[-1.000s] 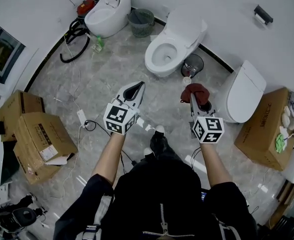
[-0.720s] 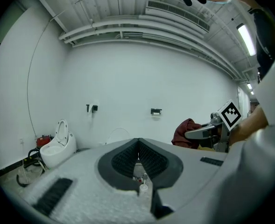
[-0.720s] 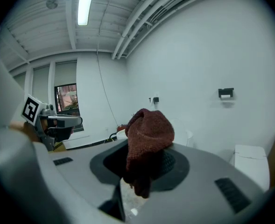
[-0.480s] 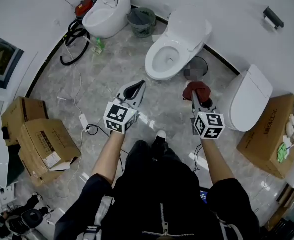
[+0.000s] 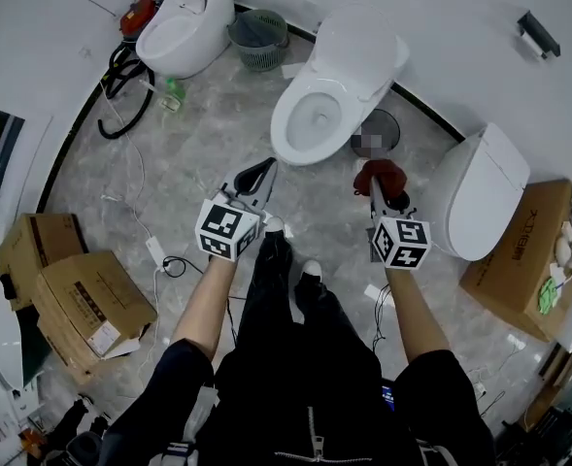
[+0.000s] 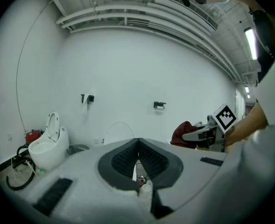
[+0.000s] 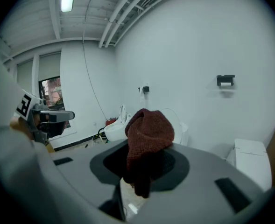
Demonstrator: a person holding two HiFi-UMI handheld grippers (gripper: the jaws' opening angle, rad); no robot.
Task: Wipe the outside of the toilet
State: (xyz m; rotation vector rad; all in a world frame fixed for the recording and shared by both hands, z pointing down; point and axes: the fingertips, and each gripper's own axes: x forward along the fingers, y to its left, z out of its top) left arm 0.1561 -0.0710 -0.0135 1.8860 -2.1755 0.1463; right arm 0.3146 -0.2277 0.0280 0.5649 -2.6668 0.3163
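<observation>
Toilet (image 5: pixel 332 87) ahead on the floor against the wall, lid up, between both grippers, neither touching it. Left gripper (image 5: pixel 263 171): jaws pressed together, nothing in them. Right gripper (image 5: pixel 374 186): clamped on a dark red cloth (image 5: pixel 384 174), near the bowl's right side.

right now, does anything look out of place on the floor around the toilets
Yes: loose cables and a power strip trail across the floor by the person's feet, a likely trip hazard. A green bottle sits on the floor beside the far-left toilet.
</observation>
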